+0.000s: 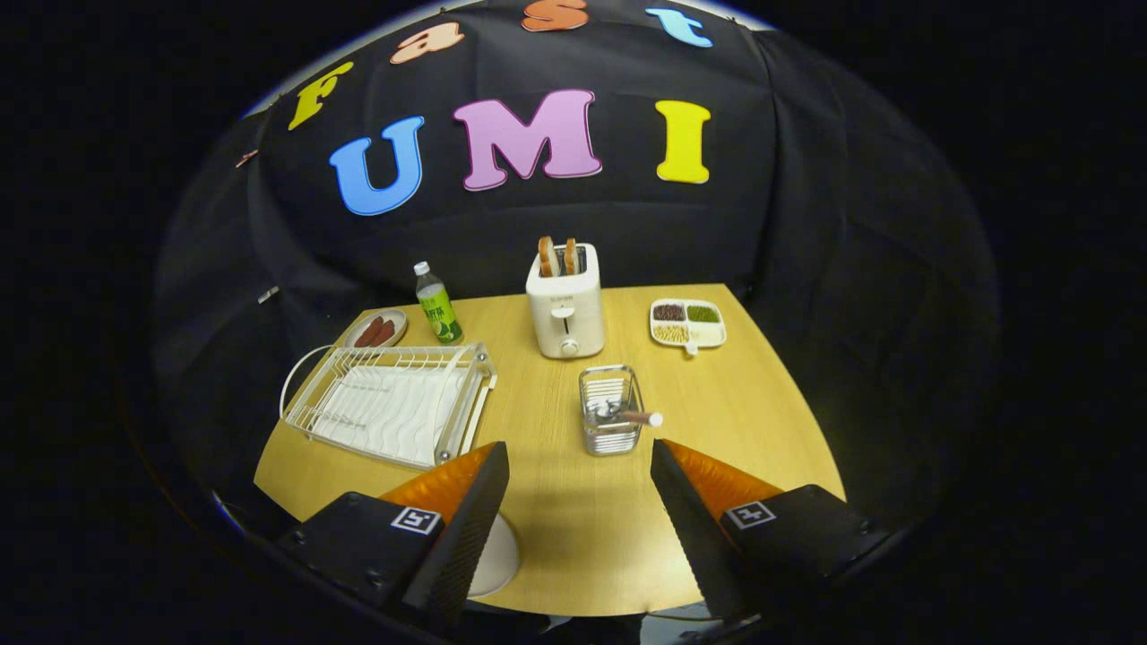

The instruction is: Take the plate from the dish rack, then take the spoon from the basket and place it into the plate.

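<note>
Plate (497,560) already on the table under the left finger, rack (390,403) empty; gripper (578,466) spread, holding nothing; spoon (627,415) in basket (609,410) just ahead, untaken

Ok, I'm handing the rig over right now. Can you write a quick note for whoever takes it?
Gripper: open, holding nothing, over the near part of the table.
Plate: apparently the white round edge on the table, partly hidden under the finger on the rack's side. The dish rack looks empty.
Spoon: in the basket just ahead of the fingers, handle over the rim.
Done: plate out, apparently.
Left: grasp the spoon and set it in the plate.
</note>
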